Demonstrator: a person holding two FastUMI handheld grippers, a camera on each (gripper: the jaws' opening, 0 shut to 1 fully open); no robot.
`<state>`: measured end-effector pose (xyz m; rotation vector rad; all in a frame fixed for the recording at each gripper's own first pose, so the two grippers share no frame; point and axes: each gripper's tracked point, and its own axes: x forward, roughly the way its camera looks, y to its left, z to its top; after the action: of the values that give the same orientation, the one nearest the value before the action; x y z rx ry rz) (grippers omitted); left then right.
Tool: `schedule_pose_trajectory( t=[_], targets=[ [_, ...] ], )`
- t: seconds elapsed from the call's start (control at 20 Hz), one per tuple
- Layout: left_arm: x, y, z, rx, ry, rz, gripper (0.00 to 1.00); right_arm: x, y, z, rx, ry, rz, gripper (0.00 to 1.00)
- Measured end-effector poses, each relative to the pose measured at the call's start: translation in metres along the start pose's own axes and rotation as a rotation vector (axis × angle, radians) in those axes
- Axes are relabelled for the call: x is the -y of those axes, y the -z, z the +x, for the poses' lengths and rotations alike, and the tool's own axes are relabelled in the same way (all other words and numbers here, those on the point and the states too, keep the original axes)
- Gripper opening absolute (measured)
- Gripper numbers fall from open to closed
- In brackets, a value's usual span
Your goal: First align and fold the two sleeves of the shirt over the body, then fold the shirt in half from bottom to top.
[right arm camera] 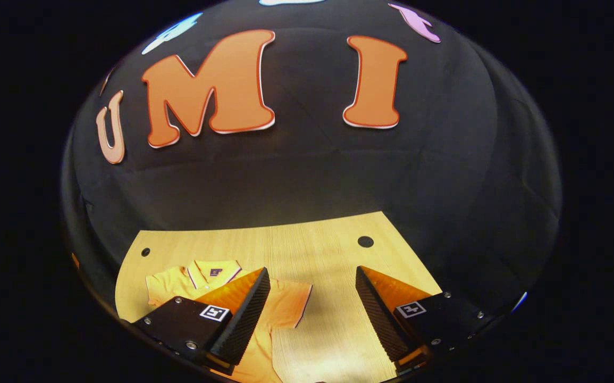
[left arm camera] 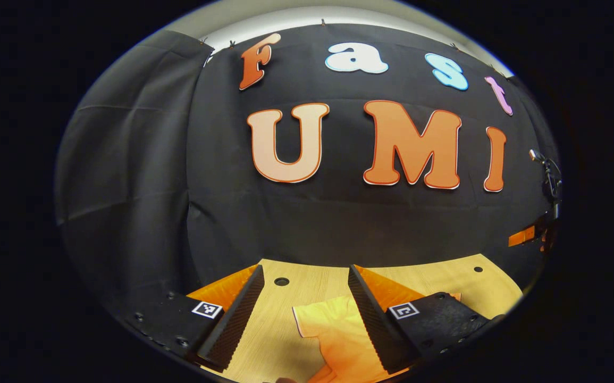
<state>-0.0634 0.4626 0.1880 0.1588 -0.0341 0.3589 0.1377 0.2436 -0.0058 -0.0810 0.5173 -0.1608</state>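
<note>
Right gripper view is showing the shirt [right arm camera: 216, 282] lying flat on the tabletop [right arm camera: 312, 250], collar up, sleeve [right arm camera: 291, 303] sticking out unfolded. Left gripper view is showing the other sleeve [left arm camera: 333, 324] also out. Both the left hand-held gripper [left arm camera: 307, 319] and right hand-held gripper [right arm camera: 312, 314] are hanging spread, gripping nothing; all folds likely pending.

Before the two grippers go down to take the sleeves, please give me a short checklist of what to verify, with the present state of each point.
1. left gripper open: ok, fingers wide apart.
2. right gripper open: ok, nothing between its fingers.
3. shirt on the table: ok, collar toward the booth wall.
4. Sleeves still unfolded: ok, the sleeve lies spread out sideways.
5. Sleeve between the left gripper's fingers: ok, its edge shows there.
6. Height above the cloth: cannot tell.
</note>
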Motion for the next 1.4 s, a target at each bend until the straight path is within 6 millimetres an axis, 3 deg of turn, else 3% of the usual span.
schedule_pose_trajectory(
  t=[0.4, 0.65, 0.9, 1.25, 1.4],
  targets=[
    [-0.013, 0.025, 0.019, -0.073, -0.062, -0.010, 0.98, -0.003, 0.073, 0.087, -0.307, 0.005, 0.001, 0.99],
    [-0.015, 0.045, 0.029, -0.132, -0.084, -0.014, 0.98, -0.008, 0.127, 0.127, -0.464, 0.008, 0.012, 0.99],
    [-0.017, 0.060, 0.037, -0.175, -0.100, -0.019, 0.98, -0.012, 0.169, 0.152, -0.579, 0.011, 0.024, 1.00],
    [-0.011, 0.069, 0.052, -0.197, -0.094, -0.004, 0.98, -0.010, 0.210, 0.176, -0.698, 0.046, 0.001, 0.99],
    [-0.010, 0.072, 0.054, -0.206, -0.089, -0.014, 0.96, -0.015, 0.211, 0.180, -0.713, 0.034, 0.047, 0.99]
  ],
)
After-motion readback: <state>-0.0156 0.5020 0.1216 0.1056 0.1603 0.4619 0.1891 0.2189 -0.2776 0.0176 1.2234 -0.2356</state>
